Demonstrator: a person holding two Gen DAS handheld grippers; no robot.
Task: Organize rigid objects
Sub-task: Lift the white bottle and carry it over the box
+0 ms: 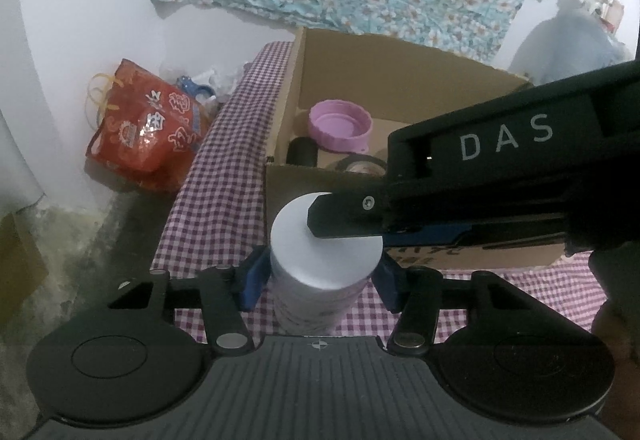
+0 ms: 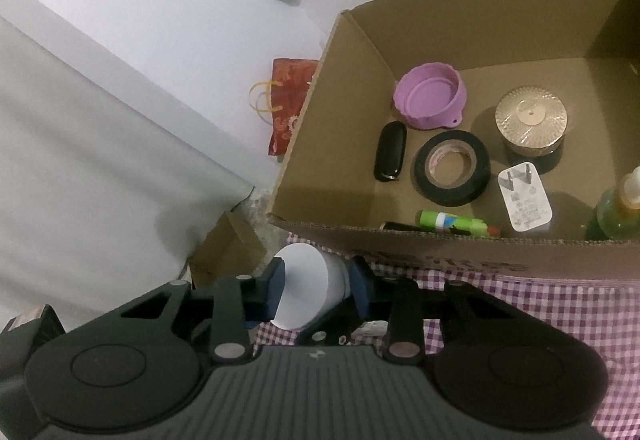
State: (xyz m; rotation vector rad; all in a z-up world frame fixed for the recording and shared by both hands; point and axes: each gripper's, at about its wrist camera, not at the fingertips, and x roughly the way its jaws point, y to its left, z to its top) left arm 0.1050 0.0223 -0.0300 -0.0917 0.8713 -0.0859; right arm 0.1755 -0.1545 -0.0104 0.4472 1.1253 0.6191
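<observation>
White plastic fills the middle of both views: you've got the jar (image 1: 324, 260) standing on the checked cloth (image 1: 224, 160), just in front of the cardboard box (image 2: 320, 176). Your left gripper (image 1: 320, 280) has its blue pads against the jar's body, one on each side, jaws about half apart. Your right gripper (image 2: 316, 288) comes in from the side and pinches the white cap, jaws narrower, pads touching it.

Inside the box, plenty is already stowed: purple lid (image 2: 430, 96), black tape roll (image 2: 452, 166), black key fob (image 2: 390, 150), white charger plug (image 2: 524, 200), green glue stick (image 2: 452, 220), gold-topped tin (image 2: 530, 124), and a green bottle (image 2: 620, 208) at the edge.

By my read you're well along; this jar looks like the last piece on the cloth in view, and it's not yet in the box.
</observation>
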